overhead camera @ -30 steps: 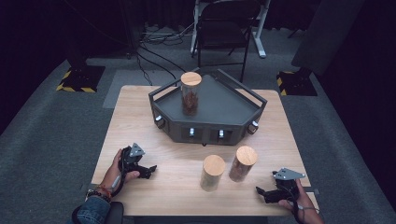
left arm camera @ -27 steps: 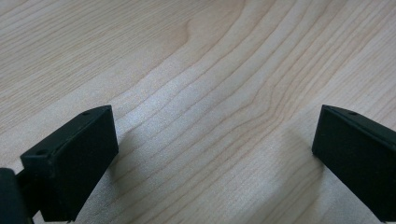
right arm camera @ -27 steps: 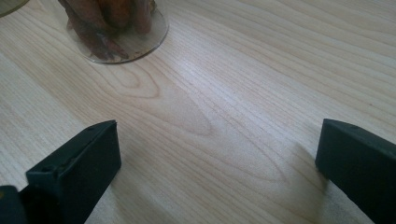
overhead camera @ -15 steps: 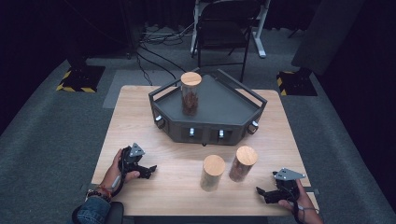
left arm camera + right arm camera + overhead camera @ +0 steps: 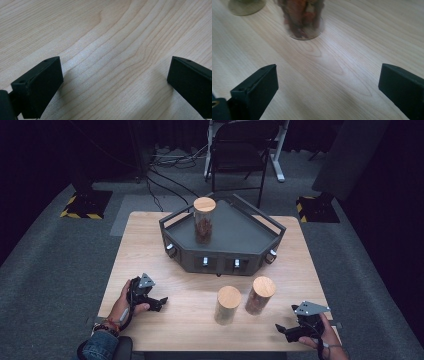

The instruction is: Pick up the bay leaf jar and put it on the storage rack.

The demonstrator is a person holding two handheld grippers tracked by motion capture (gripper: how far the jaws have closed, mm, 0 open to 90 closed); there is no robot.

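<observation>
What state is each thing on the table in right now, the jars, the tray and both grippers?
Jar on the tray: upright, lid on, filled.
Left table jar: upright, lid on, standing free.
Right table jar: upright, lid on, brown contents, standing free.
Tray: on the table, holding one jar.
Left gripper: open, nothing between its jaws.
Right gripper: open, jaws just closing slightly, nothing between them.

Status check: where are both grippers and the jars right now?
Left gripper open, empty. Right gripper open, jaws just closing slightly, nothing between, facing brown-filled jar. Path clear.
</observation>
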